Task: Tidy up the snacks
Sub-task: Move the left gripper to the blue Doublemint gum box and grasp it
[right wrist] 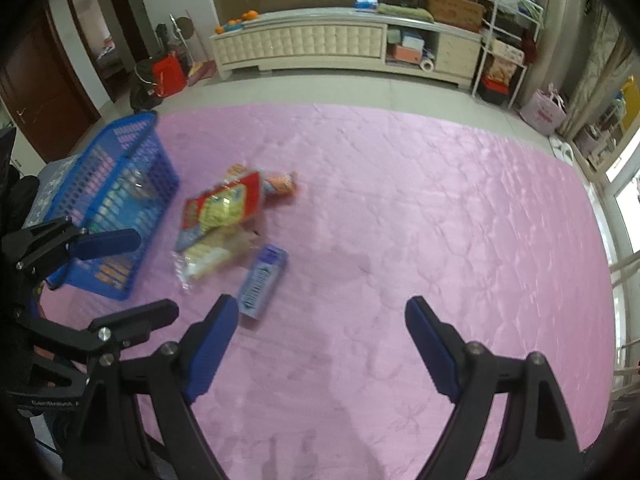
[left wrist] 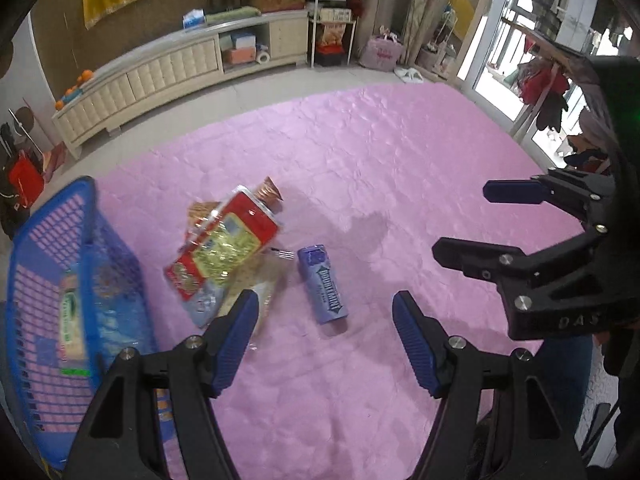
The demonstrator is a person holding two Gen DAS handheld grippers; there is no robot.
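A pile of snacks lies on the pink mat (left wrist: pixel 380 160): a red and yellow bag (left wrist: pixel 224 248) (right wrist: pixel 224 206), a clear packet (left wrist: pixel 260 292) (right wrist: pixel 208 258) under it and an orange packet (left wrist: pixel 270 194) (right wrist: pixel 282 184) behind. A blue Doublemint pack (left wrist: pixel 322 284) (right wrist: pixel 262 280) lies just right of the pile. The blue mesh basket (left wrist: pixel 52 240) (right wrist: pixel 120 148) stands to the left and holds some packets (left wrist: pixel 72 312). My left gripper (left wrist: pixel 325 298) hovers open above the blue pack, empty. My right gripper (right wrist: pixel 320 304) (left wrist: pixel 472 220) is open and empty, to the right of the pack.
Beyond the mat runs a bare floor strip with a long cream cabinet (right wrist: pixel 340 44) and a white rack (right wrist: pixel 504 40). A window wall (left wrist: pixel 520 60) stands at the right. A brown door (right wrist: pixel 40 92) and red bags (right wrist: pixel 168 72) stand at the left.
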